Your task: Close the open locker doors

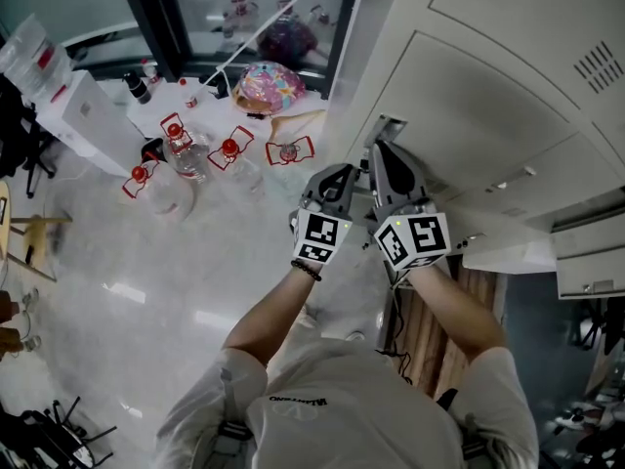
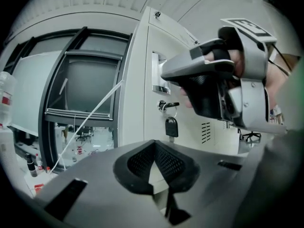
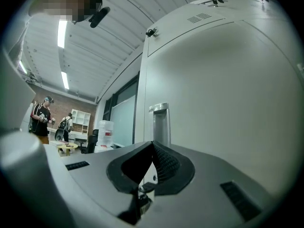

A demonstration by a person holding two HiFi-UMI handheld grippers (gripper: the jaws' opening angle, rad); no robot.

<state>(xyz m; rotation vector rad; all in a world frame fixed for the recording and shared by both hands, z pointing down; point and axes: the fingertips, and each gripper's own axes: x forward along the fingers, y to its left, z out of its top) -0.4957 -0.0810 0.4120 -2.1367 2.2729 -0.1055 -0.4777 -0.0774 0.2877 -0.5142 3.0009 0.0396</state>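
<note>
White locker door (image 3: 228,103) fronts the right hand-held gripper (image 3: 153,148) (jaws together).

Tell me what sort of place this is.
Probably an office or lab storage corner: grey metal lockers, one with a key in its lock, big water bottles on the floor, and a glass partition.

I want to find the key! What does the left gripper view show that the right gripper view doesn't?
Only the left gripper view: a key with a black tag hanging below, the right hand-held gripper by the white locker, a dark-framed window. Only the right gripper view: two people far off, ceiling lights, a water jug. Both: the white locker, a metal handle, and that view's own jaws shut.
</note>
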